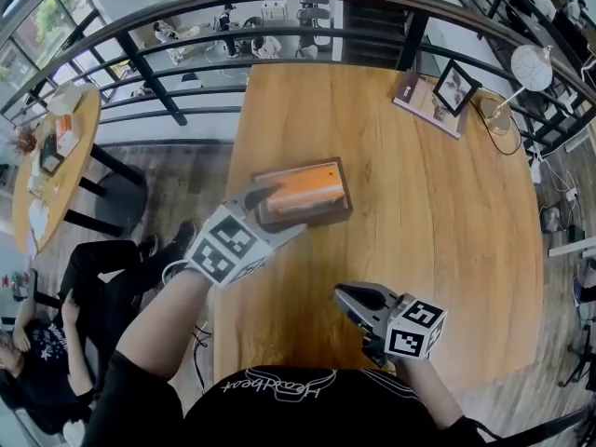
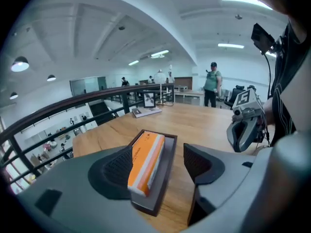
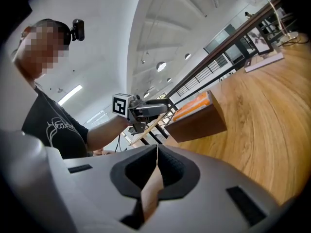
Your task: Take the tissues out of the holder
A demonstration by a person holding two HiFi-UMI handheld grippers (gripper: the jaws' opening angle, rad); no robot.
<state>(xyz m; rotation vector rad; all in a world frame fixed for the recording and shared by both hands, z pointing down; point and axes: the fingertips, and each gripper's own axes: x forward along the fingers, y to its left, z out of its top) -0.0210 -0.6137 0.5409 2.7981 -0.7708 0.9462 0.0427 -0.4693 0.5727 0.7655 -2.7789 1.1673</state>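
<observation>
Now the left tool stands wide open with the tissue pack between its jaws

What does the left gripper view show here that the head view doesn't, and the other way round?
Only the left gripper view: the left claw stands open, with a pad on either side of the pack's near end and the right pad clear of it. A standing person is far off.
Only the head view: a round side table and a seated person at its lower left.
Both: the orange tissue pack in its dark holder, the wooden table, the right claw and the framed picture.
</observation>
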